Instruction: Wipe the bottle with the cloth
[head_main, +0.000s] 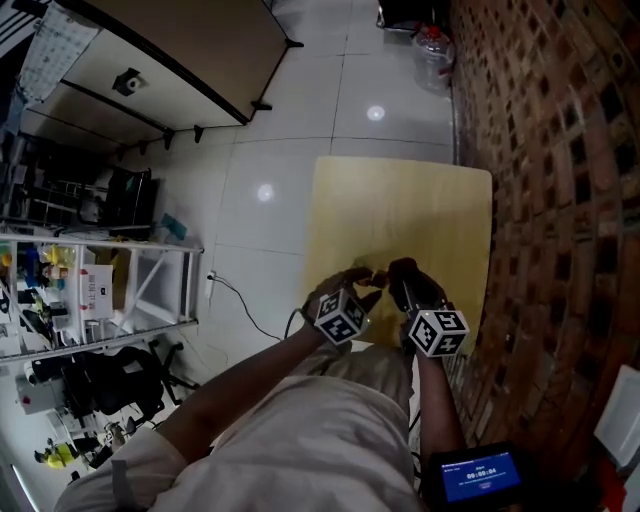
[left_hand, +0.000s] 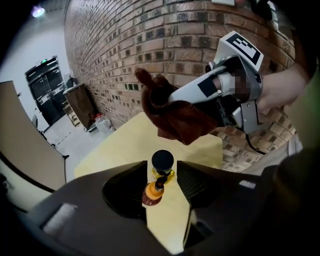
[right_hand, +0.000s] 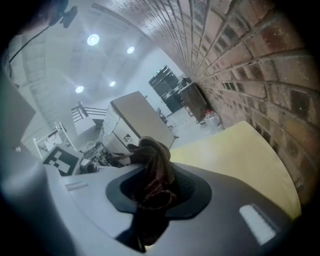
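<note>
A small bottle (left_hand: 161, 172) with a black cap and yellow contents stands on the yellow table (left_hand: 125, 147). It sits between the jaws of my left gripper (left_hand: 162, 167), which are open with a gap on each side of it. My right gripper (right_hand: 155, 175) is shut on a brown cloth (right_hand: 152, 167). In the left gripper view that cloth (left_hand: 175, 117) hangs bunched above and just behind the bottle. In the head view both grippers, left (head_main: 368, 280) and right (head_main: 402, 272), meet over the near part of the table (head_main: 400, 205); the bottle is hidden there.
A brick wall (head_main: 560, 150) runs along the table's right side. A metal shelf rack (head_main: 90, 290) with clutter stands on the floor at left, and a water jug (head_main: 433, 55) is beyond the table's far end. A cable (head_main: 245, 310) lies on the white tiles.
</note>
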